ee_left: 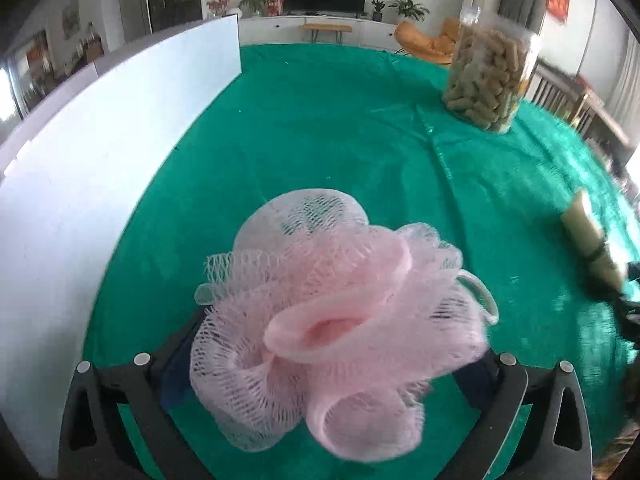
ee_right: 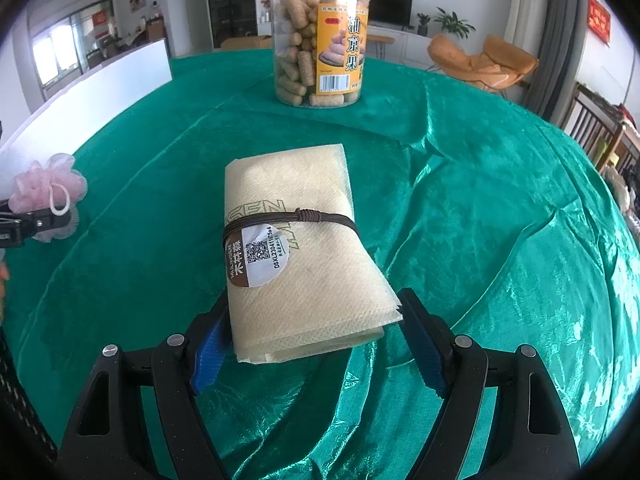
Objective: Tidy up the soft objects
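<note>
Nearest, the left claw stands spread wide with the pink mesh bath pouf between its fingers; the pads do not visibly press the netting, so I read it as let go rather than pinched. The pouf looks almost weightless, springy and snag-prone; its white cord loop or the dense gathered middle seems the surest place to take hold, since outer ruffles would only stretch.

Equally close in its own view, the right claw brackets the near end of the folded cream cloth bundle, its blue pads at each side; whether they squeeze it or merely stand beside it I cannot tell. Bound by a brown cord, the bundle should be light and limp, so a grip across the full fold near the tie would keep it together.

Beyond the bundle, the slick, wrinkled green cloth on the desk could bunch under a dragged load. Left of the pouf a white board walls that side. Farthest, well behind the bundle, stands the snack jar, with open cloth between.
</note>
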{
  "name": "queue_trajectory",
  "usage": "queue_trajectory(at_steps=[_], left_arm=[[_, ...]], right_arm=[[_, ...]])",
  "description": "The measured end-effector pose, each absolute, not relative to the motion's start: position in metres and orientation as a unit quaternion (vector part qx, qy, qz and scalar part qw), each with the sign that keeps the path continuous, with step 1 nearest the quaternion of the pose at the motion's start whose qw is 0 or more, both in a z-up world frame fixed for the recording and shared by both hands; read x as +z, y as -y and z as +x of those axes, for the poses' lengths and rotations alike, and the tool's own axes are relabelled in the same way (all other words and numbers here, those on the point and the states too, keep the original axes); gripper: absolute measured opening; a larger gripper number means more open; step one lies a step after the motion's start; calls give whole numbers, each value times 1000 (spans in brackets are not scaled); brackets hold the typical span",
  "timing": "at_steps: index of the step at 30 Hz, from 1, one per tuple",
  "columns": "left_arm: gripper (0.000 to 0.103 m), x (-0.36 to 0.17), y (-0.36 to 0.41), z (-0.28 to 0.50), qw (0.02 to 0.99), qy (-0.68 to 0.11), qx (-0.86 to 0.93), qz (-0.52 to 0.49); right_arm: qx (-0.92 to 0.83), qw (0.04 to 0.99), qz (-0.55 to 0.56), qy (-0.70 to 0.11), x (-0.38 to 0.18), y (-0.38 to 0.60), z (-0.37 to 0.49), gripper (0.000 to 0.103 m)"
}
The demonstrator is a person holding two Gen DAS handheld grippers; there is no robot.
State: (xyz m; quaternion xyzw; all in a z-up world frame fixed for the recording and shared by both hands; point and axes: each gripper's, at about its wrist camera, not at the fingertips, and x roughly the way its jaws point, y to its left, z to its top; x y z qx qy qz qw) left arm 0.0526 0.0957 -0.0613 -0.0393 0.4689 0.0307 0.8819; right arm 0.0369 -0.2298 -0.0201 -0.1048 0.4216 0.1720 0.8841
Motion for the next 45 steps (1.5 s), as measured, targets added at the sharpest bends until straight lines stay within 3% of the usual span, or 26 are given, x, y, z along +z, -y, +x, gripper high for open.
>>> queue_trajectory(at_steps=[20, 34, 40, 45], left_arm=[[103, -61, -98, 49, 886, -461, 35, -32], [103, -60, -97, 45, 884, -465, 34, -33], [103, -58, -97, 38, 884, -464, 25, -49], [103, -54, -111, 36, 884, -455, 18, -102]], right_arm=[[167, 885, -105, -422, -20, 229, 37, 81], [183, 864, -107, -456, -19, 231, 41, 87], [211, 848, -76, -481, 9, 233, 38, 86], [223, 840, -117, -482, 20, 210, 65, 86]])
